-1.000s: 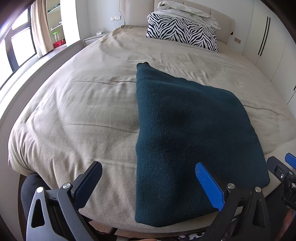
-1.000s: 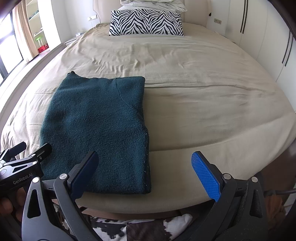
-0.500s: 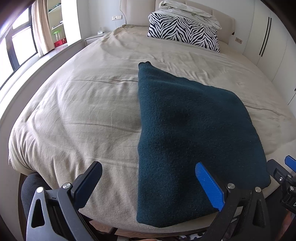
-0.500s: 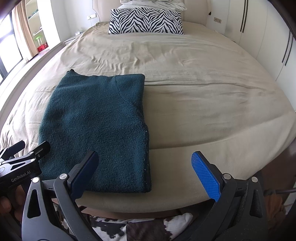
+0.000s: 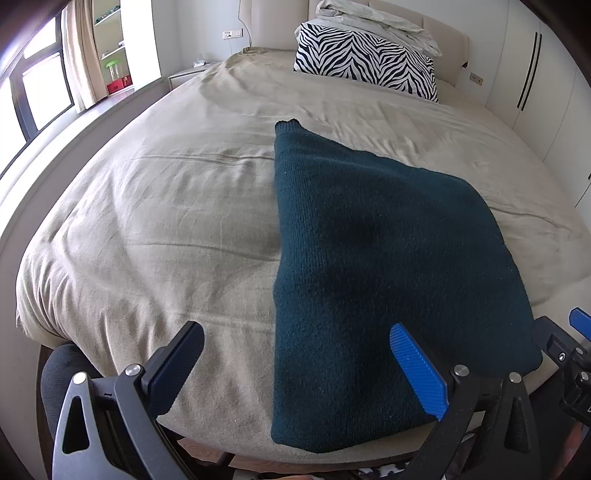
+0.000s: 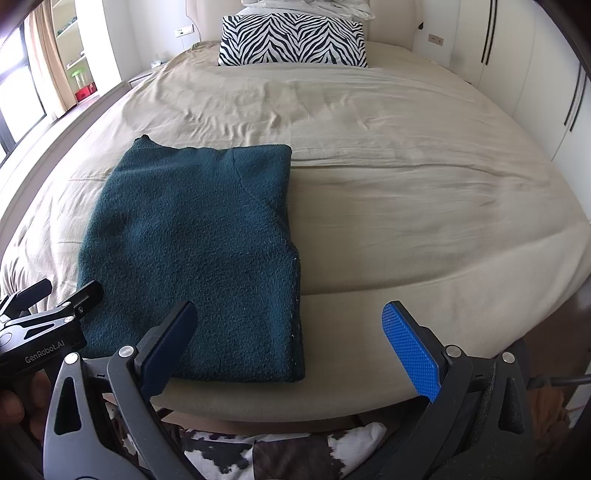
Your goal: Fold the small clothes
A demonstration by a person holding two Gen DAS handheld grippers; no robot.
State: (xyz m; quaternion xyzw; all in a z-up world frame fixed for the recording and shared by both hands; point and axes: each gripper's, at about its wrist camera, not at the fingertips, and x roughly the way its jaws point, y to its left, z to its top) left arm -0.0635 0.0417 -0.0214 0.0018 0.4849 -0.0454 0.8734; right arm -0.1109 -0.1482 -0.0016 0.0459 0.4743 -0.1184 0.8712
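My left gripper (image 5: 299, 363) hangs over the near edge of the bed (image 5: 155, 221), its fingers (image 5: 415, 367) spread wide apart with nothing between them. One finger is black, the other bright blue with a ribbed pad. My right gripper (image 6: 295, 339) sits the same way, fingers (image 6: 410, 341) wide apart and holding nothing.

The dark teal sweater (image 6: 199, 251) lies folded into a neat rectangle on the beige bedsheet (image 6: 406, 206), close to the near edge of the bed. From the right wrist view it sits to the left of my right gripper's centre, its near hem just beyond my black finger. From the left wrist view the sweater (image 5: 369, 266) is ahead and to the right, and my blue finger overlaps its near corner in the picture; I cannot tell whether it touches the knit.

The one piece of writing I can read is "GenRobot.AI", in pale letters on the black body of my left gripper, seen at the left edge of the right wrist view.

At the head of the bed a zebra-striped pillow (image 6: 291, 40) leans upright, with pale bedding (image 5: 376, 18) bundled on top of it.
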